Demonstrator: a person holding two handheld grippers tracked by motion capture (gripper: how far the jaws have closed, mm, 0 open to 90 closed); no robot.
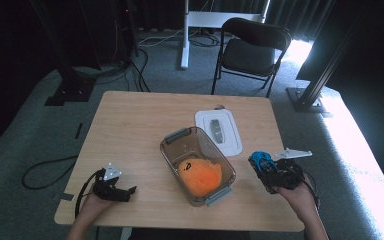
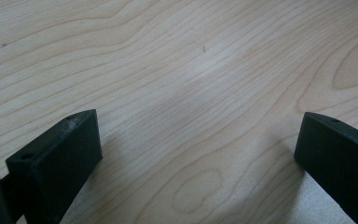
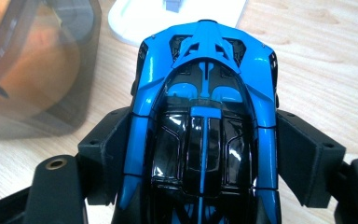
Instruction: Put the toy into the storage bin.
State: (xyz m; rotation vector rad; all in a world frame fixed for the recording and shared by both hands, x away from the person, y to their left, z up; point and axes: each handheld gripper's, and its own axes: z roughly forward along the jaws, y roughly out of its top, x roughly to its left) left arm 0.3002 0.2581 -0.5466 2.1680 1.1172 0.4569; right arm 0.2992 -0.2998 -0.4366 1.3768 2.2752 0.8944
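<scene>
A blue and black toy car (image 3: 204,121) sits between the jaws of my right gripper (image 3: 205,154), which is shut on its sides; in the high view the car (image 1: 261,160) is held above the table's right front part, right of the bin. A clear smoky plastic bin (image 1: 172,139) stands in the middle of the table with an orange plush toy (image 1: 200,175) inside it. My left gripper (image 1: 130,190) rests at the front left of the table, and its jaws (image 2: 196,158) stand open over bare wood.
The bin's white lid (image 1: 232,142) lies flat just behind and right of the bin. The wooden table (image 1: 130,120) ends close to the right gripper's side. A black folding chair (image 1: 250,50) stands beyond the far edge.
</scene>
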